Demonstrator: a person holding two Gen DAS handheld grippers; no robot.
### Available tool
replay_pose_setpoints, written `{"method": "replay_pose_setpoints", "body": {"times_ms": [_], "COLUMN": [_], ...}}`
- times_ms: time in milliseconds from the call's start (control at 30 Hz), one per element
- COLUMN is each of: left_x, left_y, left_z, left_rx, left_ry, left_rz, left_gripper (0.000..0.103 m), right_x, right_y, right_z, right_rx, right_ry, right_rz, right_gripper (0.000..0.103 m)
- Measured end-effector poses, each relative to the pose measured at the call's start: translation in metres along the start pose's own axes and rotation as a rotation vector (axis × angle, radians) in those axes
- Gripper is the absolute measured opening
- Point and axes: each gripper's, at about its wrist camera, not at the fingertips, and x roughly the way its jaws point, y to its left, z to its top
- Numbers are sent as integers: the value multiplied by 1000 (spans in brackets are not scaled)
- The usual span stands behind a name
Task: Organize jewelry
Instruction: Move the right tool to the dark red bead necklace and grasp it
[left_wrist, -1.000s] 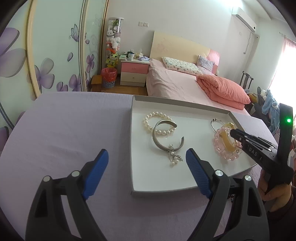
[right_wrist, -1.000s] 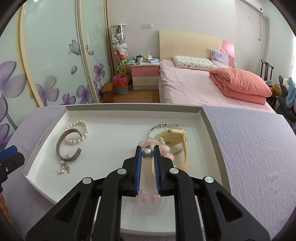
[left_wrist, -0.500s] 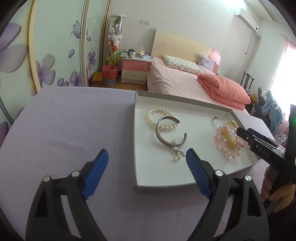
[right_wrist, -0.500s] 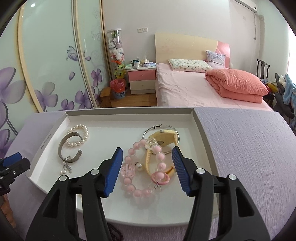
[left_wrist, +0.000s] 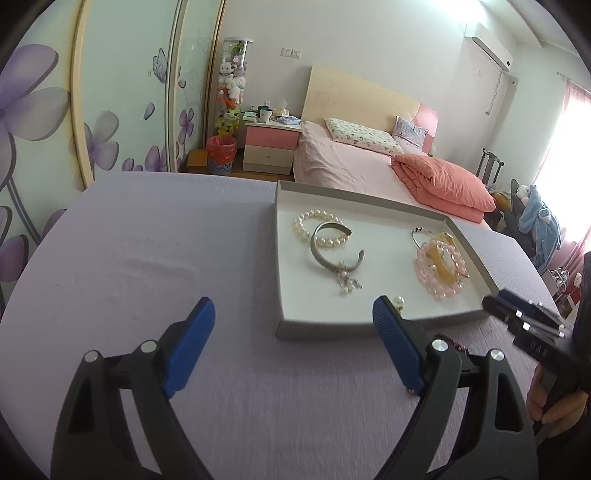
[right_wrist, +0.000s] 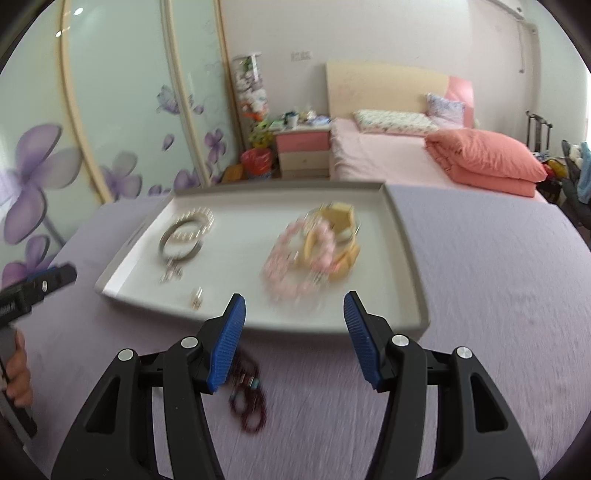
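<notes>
Right wrist view: right gripper released, nothing between its blue pads, poised over the tabletop just short of the tray's near rim. Dark red bead bracelet lies loose on the cloth below and slightly left of this gripper, outside the tray; judged the next item to collect. Advice: drop low, straddle one strand, close gently so the beads do not roll, then lift clear of the rim before crossing it. In the tray ahead: pink bead bracelet over a yellow bangle, silver cuff with pearls far left, small earring near the front edge. Free room: tray floor front-centre. Left gripper likewise released, empty, over bare cloth left of the tray.
</notes>
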Motion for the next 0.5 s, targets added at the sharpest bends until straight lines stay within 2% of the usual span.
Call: {"method": "replay_pose_setpoints", "body": {"times_ms": [267, 500], "left_x": [-14, -17], "left_y": [6, 12], "left_z": [-16, -21], "left_rx": [-6, -17], "left_ry": [4, 12], "left_rz": [0, 8], "left_gripper": [88, 88], "right_x": [3, 13], "right_y": [26, 30], "right_z": [-32, -43], "right_rx": [-98, -131], "right_ry": [93, 154], "right_rz": [65, 74], "right_gripper": [57, 57]}}
